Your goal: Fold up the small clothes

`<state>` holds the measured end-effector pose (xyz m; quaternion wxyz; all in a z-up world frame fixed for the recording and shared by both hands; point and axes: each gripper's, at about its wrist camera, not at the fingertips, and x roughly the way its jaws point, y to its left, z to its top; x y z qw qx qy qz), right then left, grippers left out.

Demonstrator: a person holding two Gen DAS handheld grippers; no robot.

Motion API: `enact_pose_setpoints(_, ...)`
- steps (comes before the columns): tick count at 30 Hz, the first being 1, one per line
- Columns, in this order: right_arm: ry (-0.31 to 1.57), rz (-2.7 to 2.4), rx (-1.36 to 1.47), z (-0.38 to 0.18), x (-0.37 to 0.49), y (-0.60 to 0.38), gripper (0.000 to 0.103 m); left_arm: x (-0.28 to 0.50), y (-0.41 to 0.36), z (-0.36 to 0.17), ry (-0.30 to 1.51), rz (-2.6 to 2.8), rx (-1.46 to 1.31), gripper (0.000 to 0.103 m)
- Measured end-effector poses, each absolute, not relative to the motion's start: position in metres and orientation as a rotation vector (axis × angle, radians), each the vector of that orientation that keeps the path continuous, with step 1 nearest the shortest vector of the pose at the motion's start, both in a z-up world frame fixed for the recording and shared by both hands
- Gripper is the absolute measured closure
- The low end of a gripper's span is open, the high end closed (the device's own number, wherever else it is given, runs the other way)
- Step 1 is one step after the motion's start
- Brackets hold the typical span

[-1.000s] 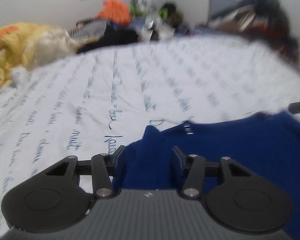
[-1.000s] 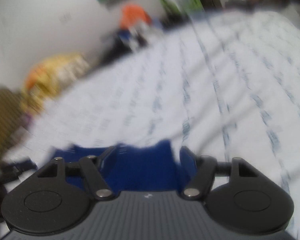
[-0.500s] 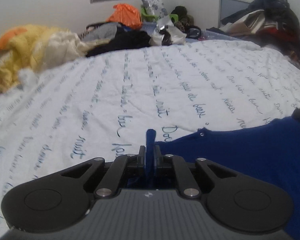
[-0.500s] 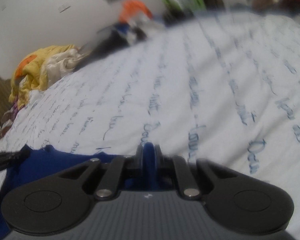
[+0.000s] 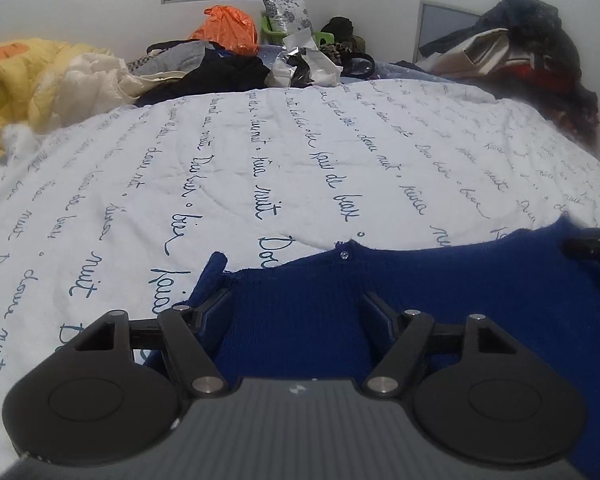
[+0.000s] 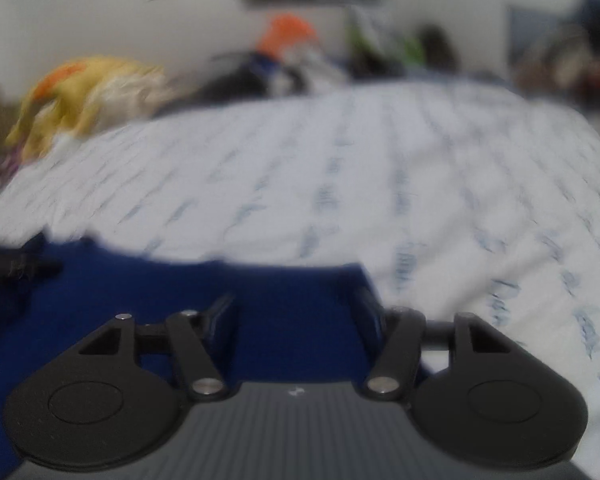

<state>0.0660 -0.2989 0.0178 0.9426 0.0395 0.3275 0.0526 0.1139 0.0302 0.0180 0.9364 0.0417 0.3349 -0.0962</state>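
We're working over the bed (image 5: 260, 152), its lettered sheet filling the middle of both views; the clutter pile (image 5: 236, 56) is sitting along the top edge, out of play. The sweater (image 5: 480, 280), dark blue knit, is lying flat across the lower right of the left view and the lower left of the right view (image 6: 160, 288).

What's just changed: half a second ago both claws were pinching the top edge of the knit. Now we're seeing both spread wide. The left gripper (image 5: 296, 300) is sitting open over the sweater's left corner, which is standing up a little at lower centre-left. The right gripper (image 6: 296, 312) is open over the right edge, in a motion-blurred view.

Our read: we're releasing after laying the sweater down, so this placement looks done. Next we're likely regrasping for a fold.
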Motion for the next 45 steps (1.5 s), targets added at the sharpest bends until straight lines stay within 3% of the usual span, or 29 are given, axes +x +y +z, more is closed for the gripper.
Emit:
enact_pose_setpoints(6, 0.665, 0.114, 0.112, 0.044, 0.055, -0.288, 0.036, 0.114, 0.03, 0.018, 0.683, -0.2, 0.076, 0.03)
enact_pose_setpoints(8, 0.642, 0.175, 0.041, 0.048, 0.052, -0.266, 0.025, 0.113, 0.032, 0.019, 0.683, -0.2, 0.076, 0.03)
enact_pose_setpoints(10, 0.706, 0.195, -0.045, 0.032, 0.057, -0.246, 0.022, 0.113, 0.033, 0.019, 0.684, -0.202, 0.074, 0.03)
enact_pose_setpoints(11, 0.671, 0.189, -0.069, 0.021, 0.056, -0.246, 0.01, 0.112, 0.034, 0.019, 0.684, -0.202, 0.073, 0.03)
enact_pose_setpoints(14, 0.674, 0.167, 0.055, 0.016, 0.06, -0.266, 0.01, 0.112, 0.034, 0.019, 0.684, -0.202, 0.071, 0.029)
enact_pose_setpoints(25, 0.669, 0.136, 0.021, 0.016, 0.056, -0.262, 0.01, 0.112, 0.038, 0.019, 0.688, -0.214, 0.054, 0.027)
enact_pose_setpoints(34, 0.67, 0.133, 0.017, 0.018, 0.059, -0.262, 0.01, 0.114, 0.047, 0.02, 0.698, -0.271, -0.004, 0.018)
enact_pose_setpoints(45, 0.672, 0.125, 0.019, 0.018, 0.061, -0.263, 0.01, 0.115, 0.053, 0.021, 0.694, -0.281, -0.034, 0.017)
